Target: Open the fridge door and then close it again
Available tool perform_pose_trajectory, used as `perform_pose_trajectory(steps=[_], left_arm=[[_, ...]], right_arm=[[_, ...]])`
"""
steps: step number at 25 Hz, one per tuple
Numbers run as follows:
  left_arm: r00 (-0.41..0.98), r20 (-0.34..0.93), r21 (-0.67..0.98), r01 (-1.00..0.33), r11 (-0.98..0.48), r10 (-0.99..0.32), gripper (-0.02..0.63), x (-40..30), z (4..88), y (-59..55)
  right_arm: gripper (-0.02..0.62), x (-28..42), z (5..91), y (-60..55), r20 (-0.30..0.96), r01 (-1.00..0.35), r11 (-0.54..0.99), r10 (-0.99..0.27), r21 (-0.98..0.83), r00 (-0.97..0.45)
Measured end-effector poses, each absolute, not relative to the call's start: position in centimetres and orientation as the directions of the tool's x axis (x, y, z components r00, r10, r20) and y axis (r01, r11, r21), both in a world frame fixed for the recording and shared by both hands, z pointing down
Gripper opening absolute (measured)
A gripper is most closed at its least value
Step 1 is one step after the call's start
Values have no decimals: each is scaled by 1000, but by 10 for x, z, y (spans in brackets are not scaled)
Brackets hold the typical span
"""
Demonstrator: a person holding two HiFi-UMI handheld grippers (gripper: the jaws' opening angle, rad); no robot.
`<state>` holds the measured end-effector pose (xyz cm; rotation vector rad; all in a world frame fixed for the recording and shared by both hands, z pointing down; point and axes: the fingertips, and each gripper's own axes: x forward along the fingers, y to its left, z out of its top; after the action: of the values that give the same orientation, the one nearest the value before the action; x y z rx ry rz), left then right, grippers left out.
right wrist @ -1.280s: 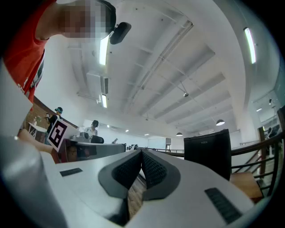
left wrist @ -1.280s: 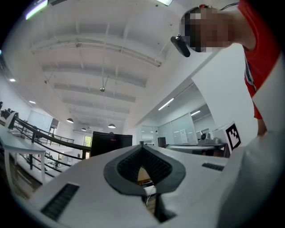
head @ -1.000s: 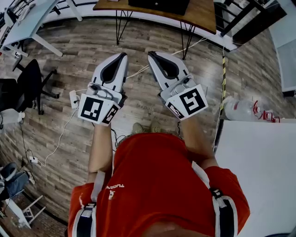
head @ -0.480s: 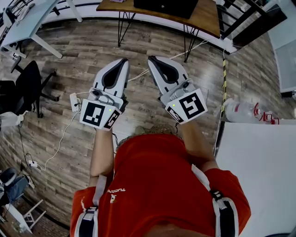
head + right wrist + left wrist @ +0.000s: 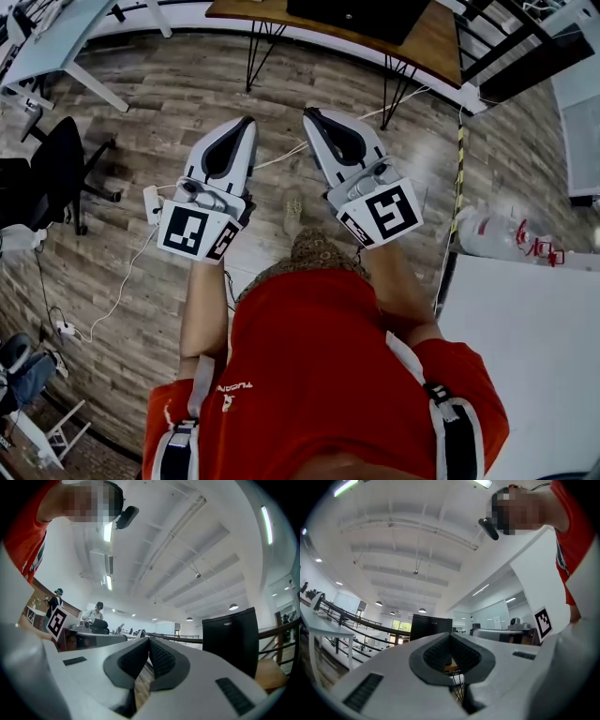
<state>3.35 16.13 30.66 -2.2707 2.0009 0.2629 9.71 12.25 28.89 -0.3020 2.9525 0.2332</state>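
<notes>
The head view looks steeply down from above the person onto the left gripper [image 5: 247, 122], the right gripper [image 5: 308, 112] and the wooden floor [image 5: 141, 112]. Each gripper view sits close behind its own jaws, tilted slightly up toward the ceiling [image 5: 417, 541]. All three views share the black fridge [image 5: 356, 14] on the table [image 5: 429, 39].

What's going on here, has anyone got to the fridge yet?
Not yet. A person in a red shirt holds the left hand-held gripper and the right hand-held gripper out in front, above the wooden floor. Both are shut with nothing between the jaws. The black fridge stands on a wooden table ahead, apart from both grippers, and looks closed. The door has not been touched.
</notes>
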Motion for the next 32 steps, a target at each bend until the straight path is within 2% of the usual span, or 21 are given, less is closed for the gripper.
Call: perform_pose_trajectory(steps=[14, 32], left_arm=[[122, -163, -7, -992, -122, -979, 9, -58, 304, 36], [146, -139, -8, -989, -146, -979, 9, -151, 298, -150]], right_arm=[[26, 14, 286, -11, -219, -235, 963, -203, 131, -954], [26, -78, 283, -175, -203, -230, 964, -200, 137, -959]])
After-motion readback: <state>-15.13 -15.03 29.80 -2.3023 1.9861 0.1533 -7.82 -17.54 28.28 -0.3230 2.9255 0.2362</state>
